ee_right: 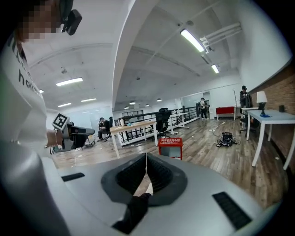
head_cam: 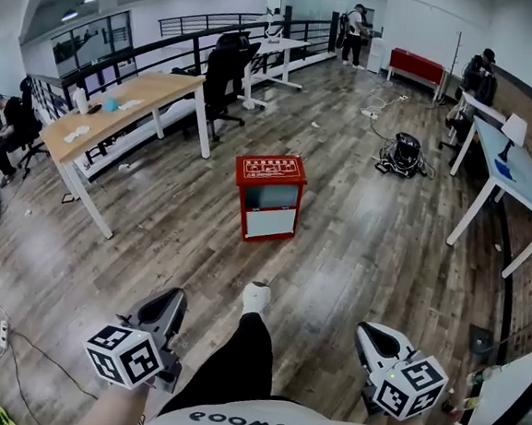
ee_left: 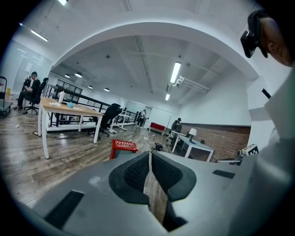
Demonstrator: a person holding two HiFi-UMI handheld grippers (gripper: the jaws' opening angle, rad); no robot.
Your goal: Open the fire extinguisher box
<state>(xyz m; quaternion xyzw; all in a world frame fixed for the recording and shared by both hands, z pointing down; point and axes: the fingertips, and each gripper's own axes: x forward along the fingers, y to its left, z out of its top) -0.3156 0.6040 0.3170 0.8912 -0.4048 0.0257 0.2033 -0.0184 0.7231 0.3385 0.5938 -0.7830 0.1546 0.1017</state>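
The fire extinguisher box (head_cam: pixel 268 196) is a red cabinet with a pale front panel. It stands closed on the wooden floor, some way ahead of me. It also shows small and distant in the left gripper view as the red box (ee_left: pixel 123 147), and in the right gripper view as the red box (ee_right: pixel 170 146). My left gripper (head_cam: pixel 176 295) is held low at the bottom left, well short of the box, its jaws shut with nothing between them (ee_left: pixel 150 155). My right gripper (head_cam: pixel 368 331) is held at the bottom right, also shut and empty (ee_right: pixel 146 159).
A long wooden table (head_cam: pixel 127 102) stands to the left, with a black office chair (head_cam: pixel 225 69) behind it. A white desk (head_cam: pixel 514 178) lines the right wall. A bundle of cables (head_cam: pixel 402 154) lies beyond the box. My own leg and shoe (head_cam: pixel 257 297) point toward the box. Several people are far off.
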